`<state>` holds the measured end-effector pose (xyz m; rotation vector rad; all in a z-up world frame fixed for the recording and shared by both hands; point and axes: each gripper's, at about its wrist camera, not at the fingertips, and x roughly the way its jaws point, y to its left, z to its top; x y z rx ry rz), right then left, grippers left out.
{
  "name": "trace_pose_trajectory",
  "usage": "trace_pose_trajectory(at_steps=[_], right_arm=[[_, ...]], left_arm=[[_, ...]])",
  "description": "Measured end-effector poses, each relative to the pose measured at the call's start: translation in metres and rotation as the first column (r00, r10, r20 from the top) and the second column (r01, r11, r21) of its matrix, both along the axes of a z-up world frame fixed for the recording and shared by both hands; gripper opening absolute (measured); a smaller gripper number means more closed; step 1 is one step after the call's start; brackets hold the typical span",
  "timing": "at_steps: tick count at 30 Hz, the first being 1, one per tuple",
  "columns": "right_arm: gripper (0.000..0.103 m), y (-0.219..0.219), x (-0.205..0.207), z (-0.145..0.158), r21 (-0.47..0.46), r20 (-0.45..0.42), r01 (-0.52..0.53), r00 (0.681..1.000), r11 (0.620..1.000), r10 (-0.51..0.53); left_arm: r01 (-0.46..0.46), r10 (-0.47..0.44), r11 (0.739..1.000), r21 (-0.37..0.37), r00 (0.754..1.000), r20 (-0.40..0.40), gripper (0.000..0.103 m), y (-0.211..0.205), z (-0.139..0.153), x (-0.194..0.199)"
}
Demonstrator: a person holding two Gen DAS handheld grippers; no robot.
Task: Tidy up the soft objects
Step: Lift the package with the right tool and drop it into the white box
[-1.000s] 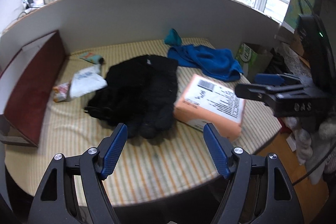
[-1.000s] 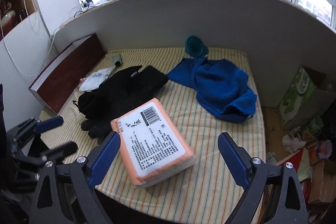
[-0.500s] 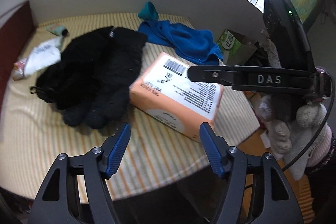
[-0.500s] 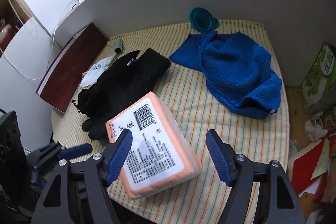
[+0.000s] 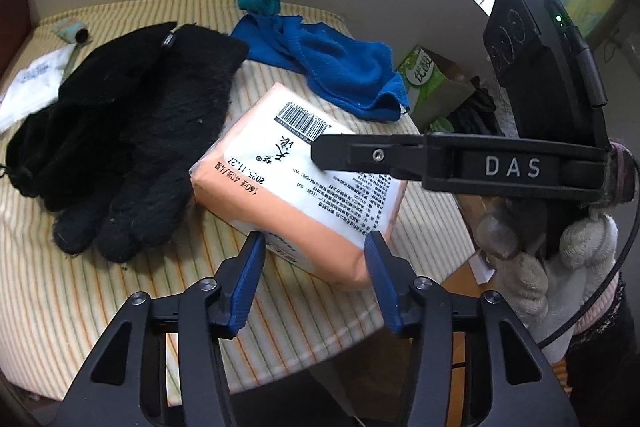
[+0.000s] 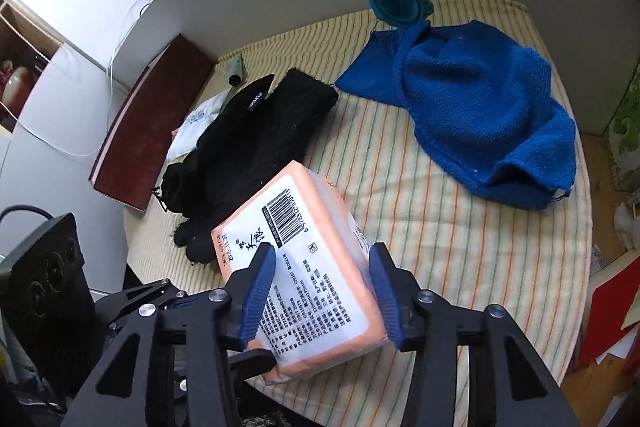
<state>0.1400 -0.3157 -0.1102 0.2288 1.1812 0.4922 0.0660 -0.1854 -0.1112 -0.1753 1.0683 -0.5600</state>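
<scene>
An orange tissue pack (image 5: 296, 187) with a white barcode label lies on the striped mat near the table's front edge. My left gripper (image 5: 315, 247) straddles its near end; the jaws are closing and the pads stand at its corners without visibly squeezing it. My right gripper (image 6: 320, 267) hovers over the same pack (image 6: 308, 227) from the other side. Its jaws are closing too, with the pack between and beneath them. Black gloves (image 5: 132, 131) lie left of the pack. A crumpled blue cloth (image 6: 480, 107) lies behind it.
A teal collapsible cup (image 6: 392, 1) stands by the back wall. A white packet (image 5: 32, 83) and a small tube (image 5: 72, 31) lie at the far left, by a dark red board (image 6: 148, 123). A green carton (image 5: 424, 75) sits beyond the right edge.
Both grippers have come down and forward onto the orange pack and tilted more steeply. Their jaws have narrowed around it. The pack, gloves and cloth lie where they were.
</scene>
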Motion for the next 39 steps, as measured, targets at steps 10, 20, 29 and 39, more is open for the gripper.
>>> trace_pose_trajectory(at_steps=[10,20,29,39], right_arm=[[0.042,0.000,-0.014,0.009,-0.038,0.018,0.016,1.000,0.999,-0.016],[0.040,0.018,-0.030,0.051,-0.074,0.108,0.013,0.994,0.997,-0.005],[0.040,0.087,-0.024,0.104,-0.081,0.222,-0.085,0.970,0.993,0.101],[0.040,0.225,-0.002,0.132,-0.090,0.297,-0.262,0.914,0.961,0.277]], left_arm=[[0.014,-0.014,1.000,-0.002,0.998,0.058,0.043,-0.001,0.013,-0.005],[-0.010,0.014,1.000,-0.024,0.985,0.175,0.043,0.021,0.050,-0.016],[-0.138,0.145,0.989,-0.046,0.938,0.315,0.043,0.091,0.094,-0.018],[-0.370,0.368,0.926,-0.070,0.849,0.378,0.043,0.210,0.115,-0.009]])
